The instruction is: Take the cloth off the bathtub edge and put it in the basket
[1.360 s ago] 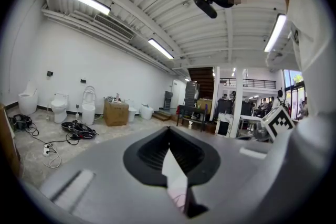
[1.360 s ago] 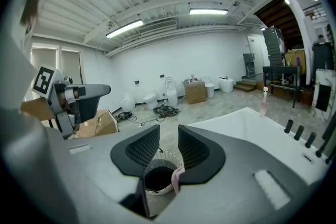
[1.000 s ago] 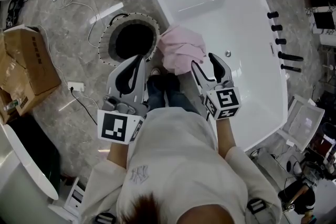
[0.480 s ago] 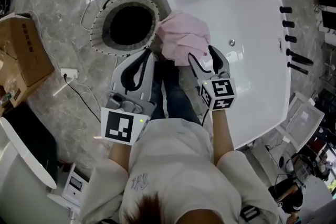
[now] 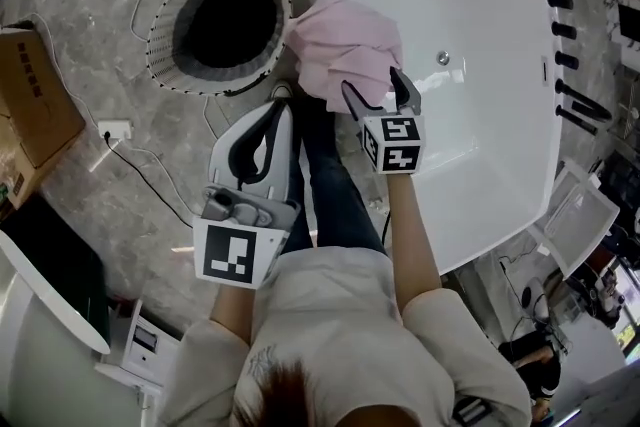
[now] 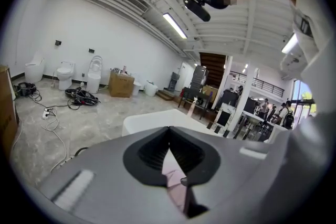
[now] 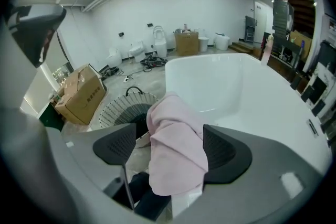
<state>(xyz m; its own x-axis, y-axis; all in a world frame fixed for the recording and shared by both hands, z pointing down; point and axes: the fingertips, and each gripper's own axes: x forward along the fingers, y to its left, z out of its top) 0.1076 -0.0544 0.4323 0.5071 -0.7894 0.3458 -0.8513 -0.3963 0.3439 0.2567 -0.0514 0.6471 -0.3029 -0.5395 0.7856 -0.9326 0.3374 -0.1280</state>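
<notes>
A crumpled pink cloth (image 5: 345, 50) hangs over the near-left rim of the white bathtub (image 5: 480, 115). My right gripper (image 5: 370, 80) reaches onto it from below. Its jaws are opening, and the cloth (image 7: 173, 149) sits between the two pads, clear of the left one. The round wire basket (image 5: 157, 30) with a dark inside stands on the floor left of the tub, close to the cloth. My left gripper (image 5: 283, 107) hovers over the floor just below the basket and the cloth, its jaws shut with nothing in them; the left gripper view shows a strip of pink behind the tips.
The person's legs (image 5: 330, 185) stand between the two grippers against the tub. A cardboard box (image 5: 35, 105) and a power strip (image 5: 113, 130) with cables lie on the grey floor at left. Black taps (image 5: 575, 55) line the tub's far rim.
The right gripper has moved forward onto the cloth and its jaws have spread wider around it. The left gripper has stayed shut, slightly closer to the basket.
</notes>
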